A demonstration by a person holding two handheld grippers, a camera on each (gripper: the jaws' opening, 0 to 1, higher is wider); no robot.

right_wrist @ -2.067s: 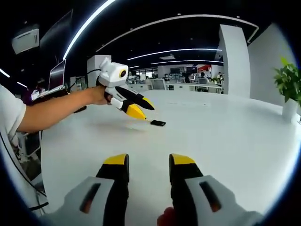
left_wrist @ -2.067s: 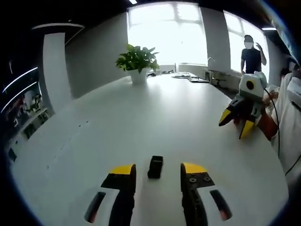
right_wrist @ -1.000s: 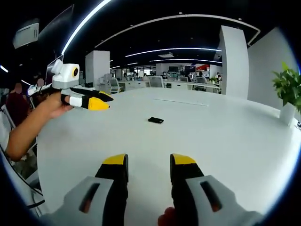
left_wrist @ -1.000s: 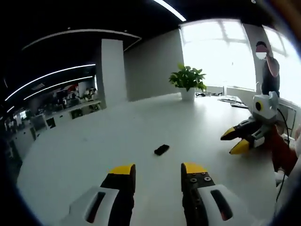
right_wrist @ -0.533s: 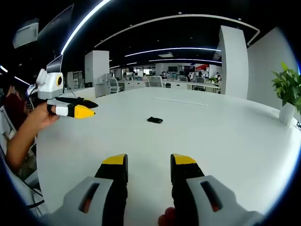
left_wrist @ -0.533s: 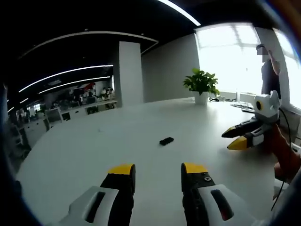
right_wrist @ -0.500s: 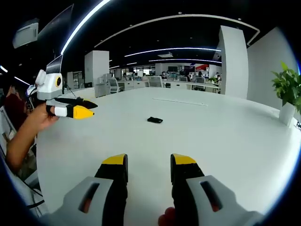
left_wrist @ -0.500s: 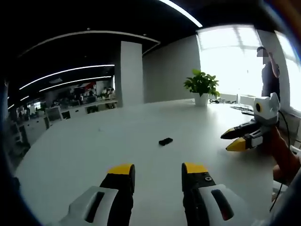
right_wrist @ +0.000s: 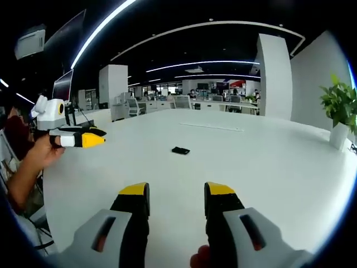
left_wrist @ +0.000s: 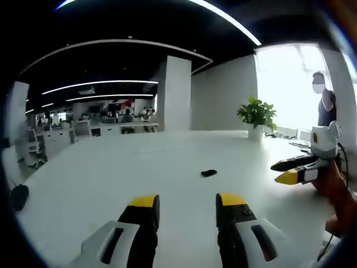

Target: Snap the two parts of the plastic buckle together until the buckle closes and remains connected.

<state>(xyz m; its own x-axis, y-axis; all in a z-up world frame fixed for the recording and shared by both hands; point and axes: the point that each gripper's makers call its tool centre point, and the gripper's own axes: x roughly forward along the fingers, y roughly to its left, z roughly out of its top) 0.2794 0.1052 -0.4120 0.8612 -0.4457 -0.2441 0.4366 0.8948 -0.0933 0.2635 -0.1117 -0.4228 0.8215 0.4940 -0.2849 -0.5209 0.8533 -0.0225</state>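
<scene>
The left gripper [left_wrist: 182, 205] hangs over the broad white table [left_wrist: 100, 178] with its yellow-tipped jaws parted and empty — the small black plastic buckle [left_wrist: 209, 173] lies flat ahead, well apart from it. Further right, the right gripper [right_wrist: 176, 194] is likewise spread wide, gripping nothing, with a green potted plant [right_wrist: 339, 114] at the table's far edge.

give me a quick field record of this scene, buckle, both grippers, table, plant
buckle: small black piece lying on the table, too small to tell whether its parts are joined
left hand-held gripper: open, empty, apart from the buckle
right hand-held gripper: open, empty, apart from the buckle
table: large, white
plant: green, in white pot, at the far edge
</scene>
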